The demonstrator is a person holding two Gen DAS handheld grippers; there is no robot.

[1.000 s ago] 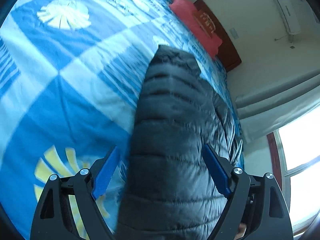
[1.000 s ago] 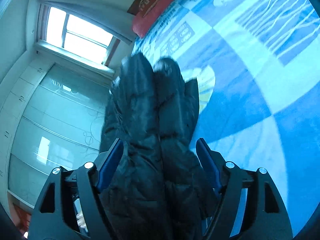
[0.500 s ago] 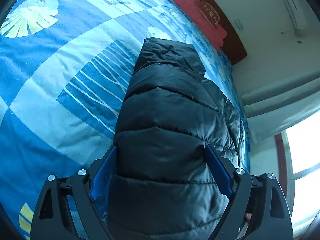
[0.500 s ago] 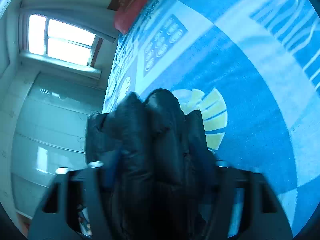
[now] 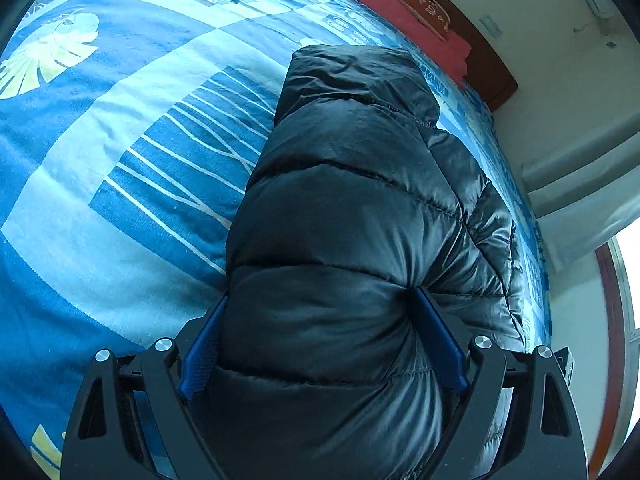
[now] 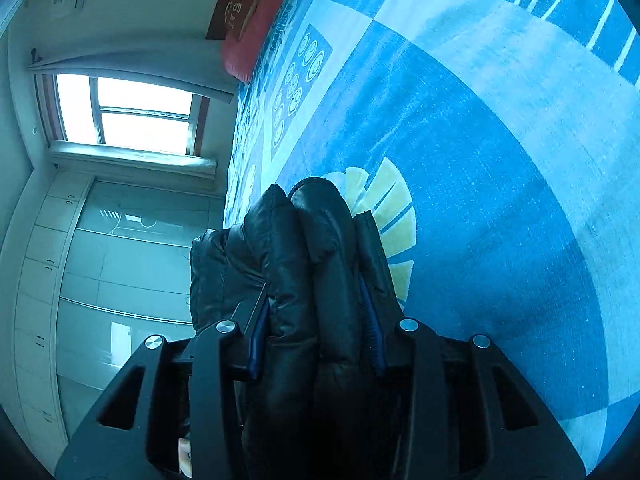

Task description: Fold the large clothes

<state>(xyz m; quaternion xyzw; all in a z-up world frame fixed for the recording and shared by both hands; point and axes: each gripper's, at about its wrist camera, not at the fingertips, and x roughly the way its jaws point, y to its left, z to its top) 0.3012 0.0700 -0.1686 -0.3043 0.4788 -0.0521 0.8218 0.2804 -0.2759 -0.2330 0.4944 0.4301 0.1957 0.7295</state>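
A black puffer jacket (image 5: 352, 208) lies lengthwise on the blue patterned bedspread (image 5: 120, 160), folded into a thick roll. My left gripper (image 5: 320, 296) straddles its near end with jaws wide, and both blue pads dig into the padding. In the right wrist view the jacket (image 6: 316, 232) shows as two bunched folds hanging over the bedspread (image 6: 480, 160) near a yellow leaf print. My right gripper (image 6: 314, 296) is closing on those folds, and its pads press into them from both sides.
A red pillow (image 5: 400, 12) and a dark wooden headboard (image 5: 480, 52) mark the far end of the bed. The bed's edge runs along the jacket's right side, with a curtain (image 5: 580, 184) beyond. A window (image 6: 140, 112) and a white wardrobe (image 6: 80, 260) stand past the edge.
The right jaws have narrowed from wide apart onto the jacket folds, and that hand has sunk toward the bed. The left gripper has advanced along the bed, with the jacket now filling its gap.
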